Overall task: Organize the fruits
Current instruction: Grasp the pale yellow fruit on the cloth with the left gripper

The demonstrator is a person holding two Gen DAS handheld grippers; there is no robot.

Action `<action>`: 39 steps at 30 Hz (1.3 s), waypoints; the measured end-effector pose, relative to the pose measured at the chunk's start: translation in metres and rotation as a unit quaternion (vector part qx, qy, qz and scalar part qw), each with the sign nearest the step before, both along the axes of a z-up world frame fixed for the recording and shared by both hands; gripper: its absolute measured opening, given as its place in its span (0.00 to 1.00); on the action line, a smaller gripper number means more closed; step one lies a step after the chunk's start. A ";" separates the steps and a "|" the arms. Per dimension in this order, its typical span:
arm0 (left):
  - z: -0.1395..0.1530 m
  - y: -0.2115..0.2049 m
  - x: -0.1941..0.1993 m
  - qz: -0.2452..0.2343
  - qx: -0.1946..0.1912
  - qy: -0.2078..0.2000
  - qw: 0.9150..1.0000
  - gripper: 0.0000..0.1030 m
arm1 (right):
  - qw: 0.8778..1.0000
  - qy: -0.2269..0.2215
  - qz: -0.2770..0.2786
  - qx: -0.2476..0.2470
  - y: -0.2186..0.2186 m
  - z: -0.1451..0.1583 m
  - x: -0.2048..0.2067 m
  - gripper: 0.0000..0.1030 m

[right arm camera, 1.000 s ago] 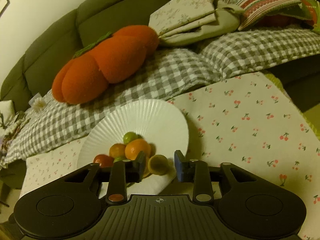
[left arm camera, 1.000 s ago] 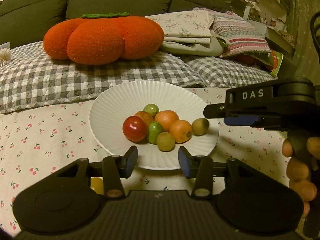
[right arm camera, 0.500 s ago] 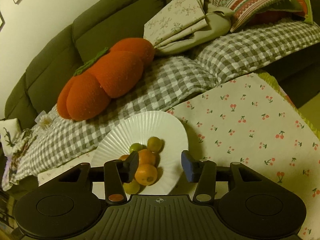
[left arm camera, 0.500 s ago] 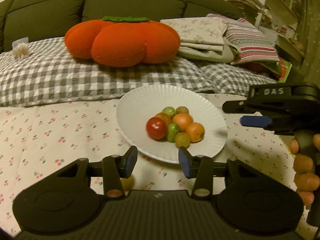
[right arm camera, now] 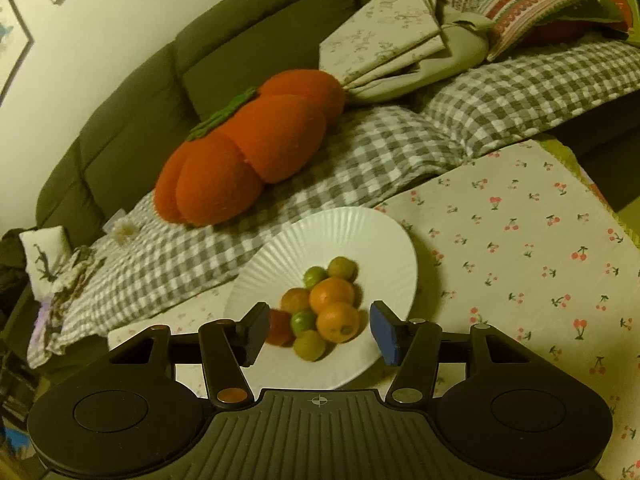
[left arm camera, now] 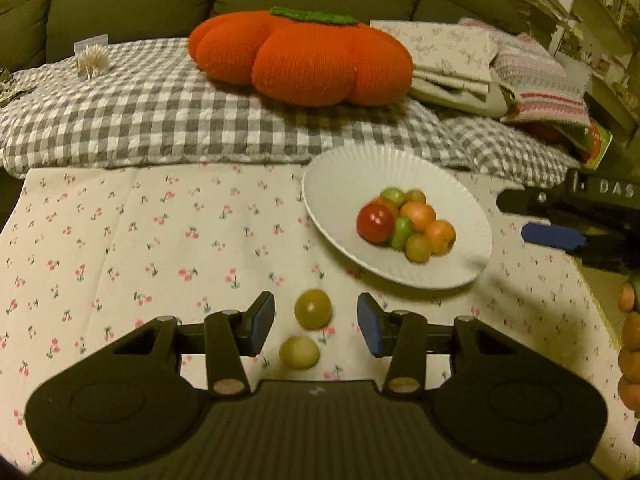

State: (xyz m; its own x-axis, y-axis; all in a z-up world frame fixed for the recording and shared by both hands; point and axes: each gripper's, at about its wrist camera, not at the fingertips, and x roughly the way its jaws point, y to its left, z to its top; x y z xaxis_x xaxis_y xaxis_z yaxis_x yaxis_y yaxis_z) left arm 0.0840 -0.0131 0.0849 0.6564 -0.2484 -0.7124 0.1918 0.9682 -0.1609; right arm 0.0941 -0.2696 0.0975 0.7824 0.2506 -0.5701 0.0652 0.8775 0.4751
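Observation:
A white ribbed plate [left arm camera: 344, 184] on the cherry-print cloth holds several small fruits: a red one [left arm camera: 375, 222], oranges [left arm camera: 418, 216] and green ones. Two yellow-green fruits lie loose on the cloth, one [left arm camera: 313, 309] between my open left gripper's [left arm camera: 316, 322] fingers, the other [left arm camera: 299, 352] just nearer. My right gripper [right arm camera: 319, 332] is open and empty above the plate's [right arm camera: 360, 228] near edge, with the fruit pile [right arm camera: 332, 308] between its fingers; it shows in the left wrist view [left arm camera: 554, 236] to the right of the plate.
A grey checked blanket [left arm camera: 160, 112] borders the cloth at the back, with an orange pumpkin cushion [left arm camera: 304, 60] and folded linens [left arm camera: 452, 64] on it. A green sofa back stands behind. The cloth's right edge [right arm camera: 596, 184] drops off.
My left gripper has pulled back and swung left, so the plate now sits to the right and two loose fruits have come into view. My right gripper has lifted off the plate, leaving its fruit there.

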 end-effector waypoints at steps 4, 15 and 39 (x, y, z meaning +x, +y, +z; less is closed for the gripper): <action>-0.010 -0.013 -0.009 -0.022 0.021 0.015 0.999 0.44 | 1.000 -0.003 0.015 -0.003 0.009 0.001 -0.008 0.57; -0.044 -0.020 -0.005 -0.001 0.063 0.035 0.997 0.43 | 0.997 0.008 0.074 -0.025 0.043 -0.007 -0.022 0.58; -0.050 -0.017 0.001 0.024 0.078 0.020 0.997 0.25 | 0.996 0.020 0.079 -0.041 0.048 -0.018 -0.018 0.58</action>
State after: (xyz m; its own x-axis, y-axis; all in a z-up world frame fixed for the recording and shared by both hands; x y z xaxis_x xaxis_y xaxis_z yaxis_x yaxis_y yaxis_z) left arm 0.0851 -0.0297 0.0347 0.6353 -0.1027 -0.7654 0.1417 0.9898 -0.0152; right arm 0.0766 -0.2221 0.0791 0.7124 0.3205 -0.6243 -0.0597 0.9141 0.4012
